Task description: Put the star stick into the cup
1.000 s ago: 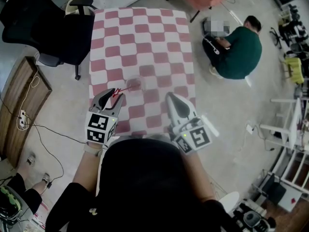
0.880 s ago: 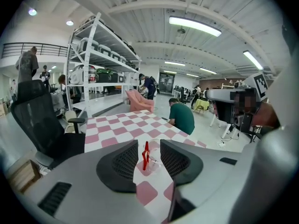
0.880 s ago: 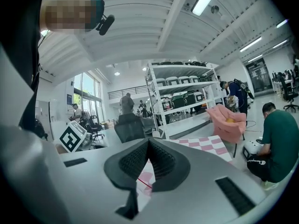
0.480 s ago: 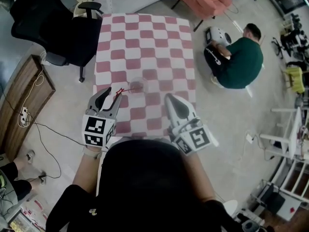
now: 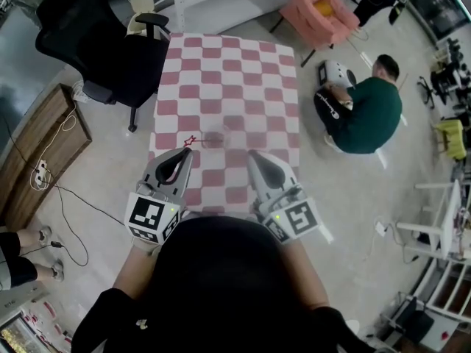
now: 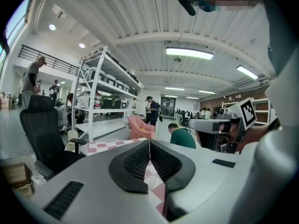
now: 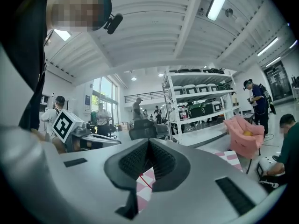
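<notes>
Risks first. Left gripper (image 5: 186, 153) is closing down to a full clench, and its own view shows the pads meeting on nothing. If I push forward like this, the closed tips just shove the star stick (image 5: 193, 140) along the cloth or knock it into the cup (image 5: 216, 138). The cup is clear and looks light, so I'd judge a sideways nudge tips or slides it. It's also hard to see against the checks, so misjudging the rim is easy.

The stick is thin and looks to be lying low. A pinch from above could scrape the table (image 5: 221, 72) or snag the cloth and drag everything with it. Gripping at the star end would also leave a long shaft swinging, which makes the rim harder to hit.

Right gripper (image 5: 252, 155) is also clenched with nothing between the pads. It's no help steadying the cup until I open it.

Position: the red star lies on the cloth just past the left tips, close but apparently not touching. The shaft runs right toward the cup. I can't tell whether the far end is over the rim or only resting against the wall, so I'm treating it as not in. The cup sits ahead, between the two grippers and nearer the left one. The right gripper is well apart from the stick.
</notes>
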The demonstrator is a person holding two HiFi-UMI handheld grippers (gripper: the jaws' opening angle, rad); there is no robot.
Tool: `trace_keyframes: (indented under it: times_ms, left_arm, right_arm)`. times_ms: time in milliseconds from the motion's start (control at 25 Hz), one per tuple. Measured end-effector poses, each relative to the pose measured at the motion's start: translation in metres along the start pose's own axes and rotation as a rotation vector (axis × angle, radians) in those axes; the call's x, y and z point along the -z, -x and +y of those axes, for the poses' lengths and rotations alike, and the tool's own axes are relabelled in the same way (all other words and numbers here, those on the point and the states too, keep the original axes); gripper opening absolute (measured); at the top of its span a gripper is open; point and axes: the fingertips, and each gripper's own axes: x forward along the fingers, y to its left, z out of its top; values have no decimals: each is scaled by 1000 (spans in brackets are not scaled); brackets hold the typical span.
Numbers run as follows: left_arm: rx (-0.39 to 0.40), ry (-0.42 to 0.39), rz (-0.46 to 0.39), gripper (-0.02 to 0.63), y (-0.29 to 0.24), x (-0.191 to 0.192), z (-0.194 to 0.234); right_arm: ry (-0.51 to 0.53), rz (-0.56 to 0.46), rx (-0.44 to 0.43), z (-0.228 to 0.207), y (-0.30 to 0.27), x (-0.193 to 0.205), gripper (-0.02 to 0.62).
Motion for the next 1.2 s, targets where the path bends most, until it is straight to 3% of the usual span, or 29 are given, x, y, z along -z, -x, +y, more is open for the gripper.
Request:
trace_keyframes:
  times_ms: [320, 680, 1200]
  left_arm:
    - [96, 25, -21, 42, 5, 3, -37]
    - [117, 28, -9, 41, 2, 8, -53]
    - [87, 24, 13, 41, -6, 14, -46]
  right_arm:
    - [24, 5, -64, 28, 7, 5, 15]
    - [20, 41, -54, 32, 19, 14, 15]
    - [34, 30, -33, 17, 23, 16, 14]
